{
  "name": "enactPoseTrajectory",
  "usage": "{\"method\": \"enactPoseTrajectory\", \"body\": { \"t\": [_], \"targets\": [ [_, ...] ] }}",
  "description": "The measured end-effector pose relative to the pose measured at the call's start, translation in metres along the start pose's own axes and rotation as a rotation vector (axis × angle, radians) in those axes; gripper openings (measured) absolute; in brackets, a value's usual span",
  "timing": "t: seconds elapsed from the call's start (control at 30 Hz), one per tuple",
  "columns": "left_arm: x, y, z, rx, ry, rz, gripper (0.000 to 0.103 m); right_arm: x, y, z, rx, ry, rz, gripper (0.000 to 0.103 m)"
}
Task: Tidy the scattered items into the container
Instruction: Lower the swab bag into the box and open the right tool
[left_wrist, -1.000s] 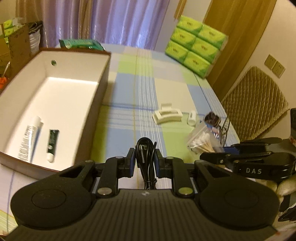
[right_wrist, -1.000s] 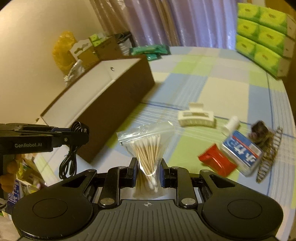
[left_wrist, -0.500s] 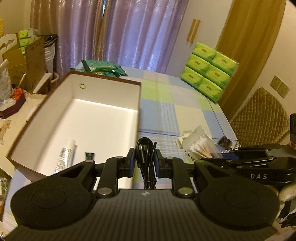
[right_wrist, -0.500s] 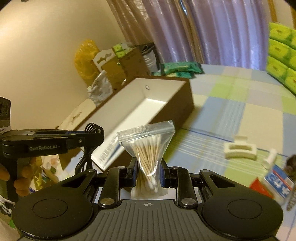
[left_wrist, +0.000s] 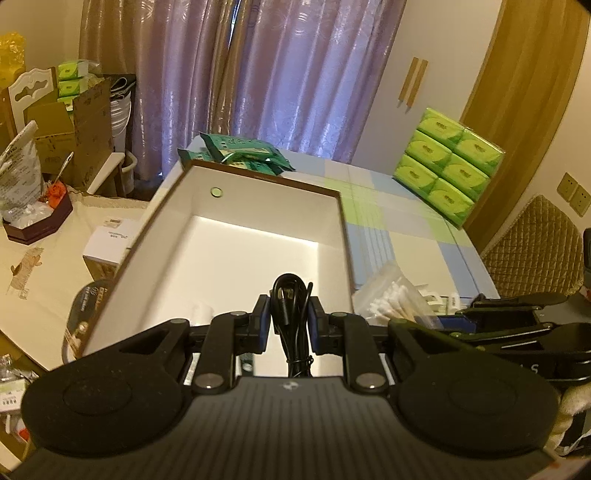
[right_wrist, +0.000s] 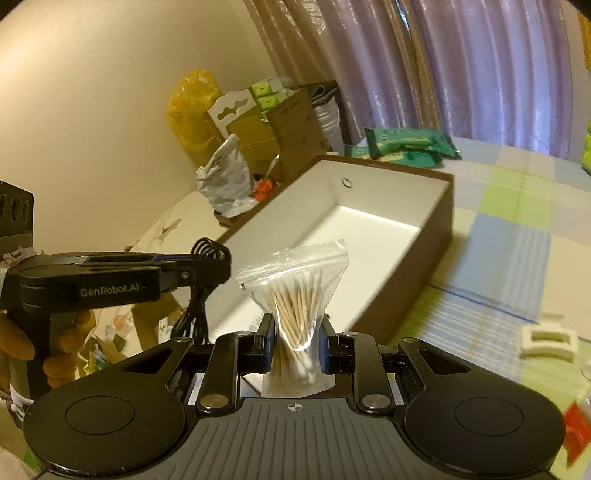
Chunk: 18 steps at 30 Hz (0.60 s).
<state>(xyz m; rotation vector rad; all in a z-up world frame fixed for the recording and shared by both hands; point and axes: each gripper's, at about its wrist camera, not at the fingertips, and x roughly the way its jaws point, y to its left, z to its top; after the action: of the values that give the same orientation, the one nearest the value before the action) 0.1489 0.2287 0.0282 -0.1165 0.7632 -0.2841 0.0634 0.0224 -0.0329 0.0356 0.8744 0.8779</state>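
My left gripper (left_wrist: 287, 325) is shut on a coiled black cable (left_wrist: 289, 295) and hangs over the near end of the brown box (left_wrist: 258, 177) with a white inside. From the right wrist view the same left gripper (right_wrist: 207, 271) holds the black cable (right_wrist: 195, 314) beside the box (right_wrist: 439, 229). My right gripper (right_wrist: 297, 347) is shut on a clear bag of cotton swabs (right_wrist: 297, 295), just short of the box's near edge. That bag of cotton swabs (left_wrist: 388, 299) shows to the right in the left wrist view. A white hair clip (right_wrist: 548, 338) lies on the checked cloth.
Green wipe packs (left_wrist: 240, 153) lie behind the box. A stack of green tissue packs (left_wrist: 448, 166) stands at the far right of the table. A red item (right_wrist: 576, 430) sits at the right edge. Cartons and bags (right_wrist: 258, 140) crowd a side surface left of the box.
Both grippers have moved left toward the box with their loads. The box now fills the middle of both views, and the scattered items have slid to the right edge.
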Motion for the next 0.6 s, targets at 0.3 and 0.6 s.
{"method": "enactPoseTrajectory", "body": {
  "t": [0.3,0.6],
  "targets": [
    [0.039,0.036,0.022,0.033,0.053,-0.01,0.017,0.058,0.005,0.023,0.045,0.046,-0.121,0.02],
    [0.101,0.051,0.035,0.053,0.146,-0.036,0.017,0.104,-0.007,0.039,0.06,0.1,-0.222,0.02]
  ]
}}
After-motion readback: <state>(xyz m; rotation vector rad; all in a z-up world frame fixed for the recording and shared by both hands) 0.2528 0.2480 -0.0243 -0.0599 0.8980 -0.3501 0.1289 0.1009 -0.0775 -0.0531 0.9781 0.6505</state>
